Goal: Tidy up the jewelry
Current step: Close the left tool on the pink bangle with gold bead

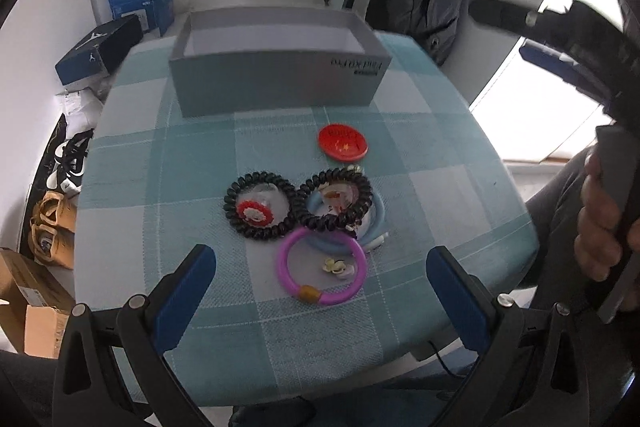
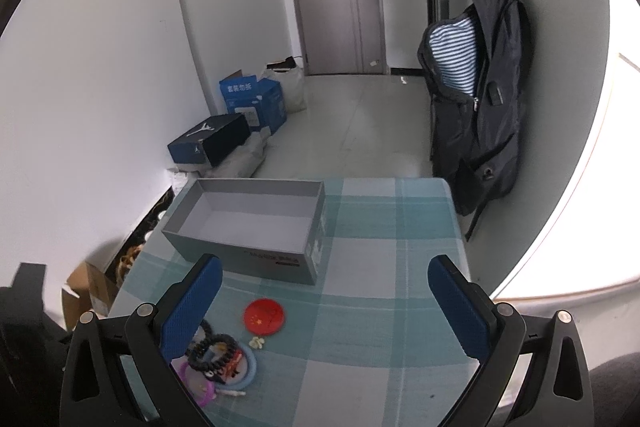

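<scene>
An open grey box (image 1: pixel 276 83) (image 2: pixel 248 231) stands at the far side of the checked tablecloth. In front of it lies a round red badge (image 1: pixel 343 142) (image 2: pixel 265 316). Nearer lie two black coil hair ties (image 1: pixel 260 203) (image 1: pixel 336 201), a light blue ring (image 1: pixel 344 247) under one, and a purple bangle (image 1: pixel 320 267) with a small flower clip inside. My left gripper (image 1: pixel 320 291) stands open just in front of the bangle, holding nothing. My right gripper (image 2: pixel 324 311) hangs open above the cloth, with the pile (image 2: pixel 218 363) by its left finger.
The table's teal checked cloth (image 2: pixel 380 299) has bare room to the right of the jewelry. Shoe boxes (image 2: pixel 208 141), a blue carton and shoes lie on the floor at left. A dark backpack (image 2: pixel 476 87) hangs beyond the table's far right corner. A person's hand (image 1: pixel 600 219) grips the other handle.
</scene>
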